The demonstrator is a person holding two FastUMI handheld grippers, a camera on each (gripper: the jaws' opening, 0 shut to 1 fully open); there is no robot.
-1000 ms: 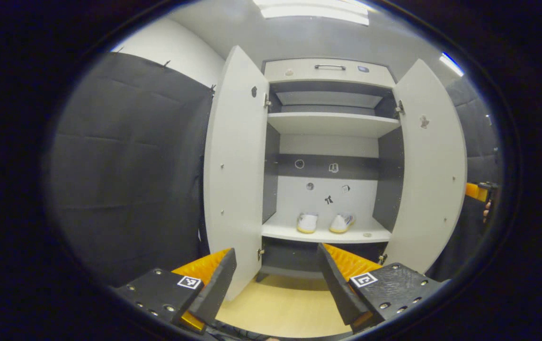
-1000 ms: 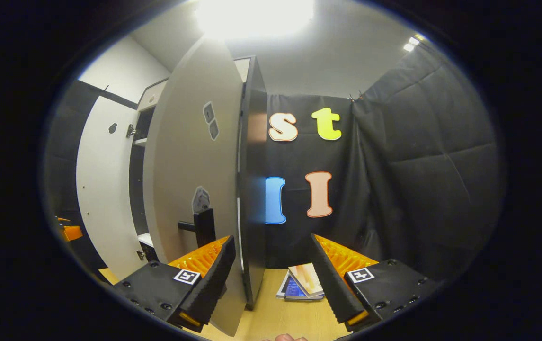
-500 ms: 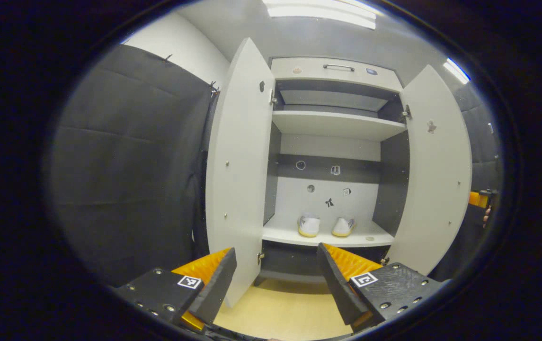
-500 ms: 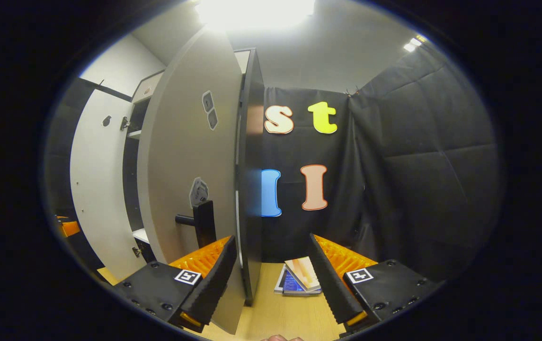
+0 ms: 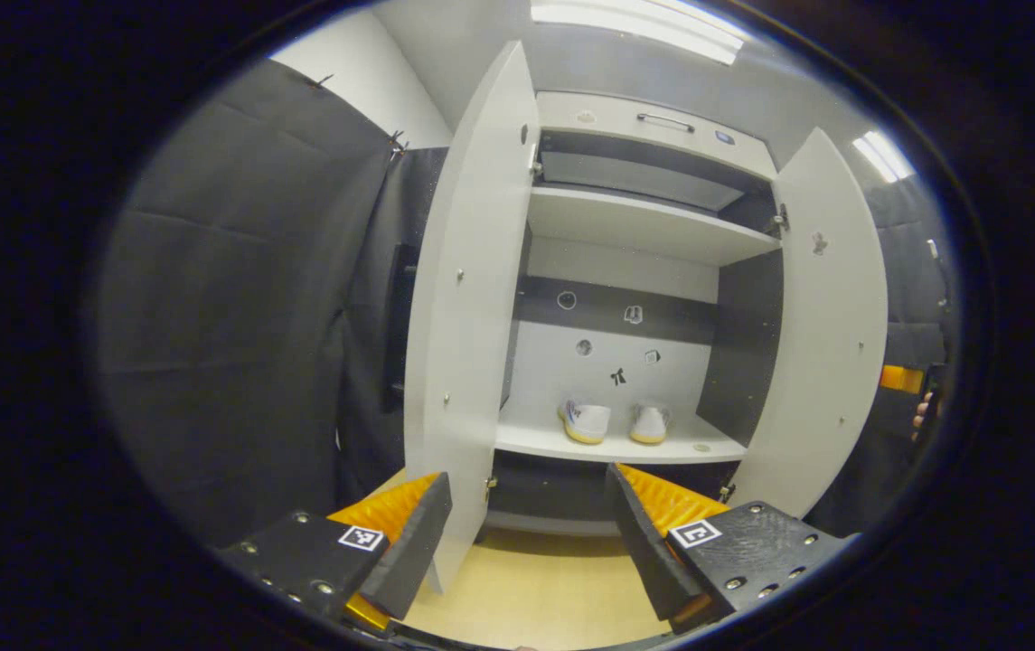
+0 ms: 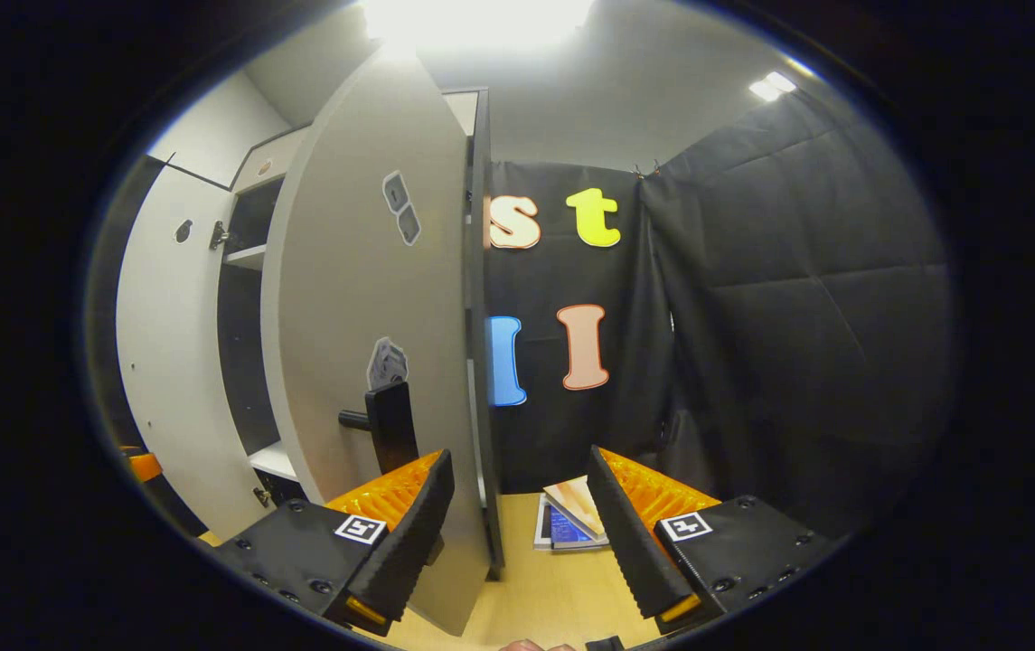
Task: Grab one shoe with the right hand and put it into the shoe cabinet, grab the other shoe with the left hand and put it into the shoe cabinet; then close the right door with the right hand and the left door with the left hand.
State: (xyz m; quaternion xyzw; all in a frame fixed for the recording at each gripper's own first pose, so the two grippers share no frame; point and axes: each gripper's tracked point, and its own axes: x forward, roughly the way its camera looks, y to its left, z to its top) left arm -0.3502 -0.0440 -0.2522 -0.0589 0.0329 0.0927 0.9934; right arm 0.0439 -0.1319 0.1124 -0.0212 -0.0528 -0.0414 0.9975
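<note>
Both white shoes point(image 5: 610, 422) sit on the cabinet shelf point(image 5: 616, 445). Our right tool point(image 6: 517, 515), wide open and empty, has drifted closer along the right door point(image 6: 363, 316) edge. Our left tool point(image 5: 526, 533) gapes empty; closing comes next.

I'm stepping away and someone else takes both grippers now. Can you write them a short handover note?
Left gripper: open, empty, facing the cabinet beside the left door.
Right gripper: open, empty, at the outer face of the right door, near its handle.
Both shoes sit side by side on the lower shelf.
Done: shoes stowed.
Left: both doors stand open. Close the right door with the right gripper, then the left door with the left.
</note>
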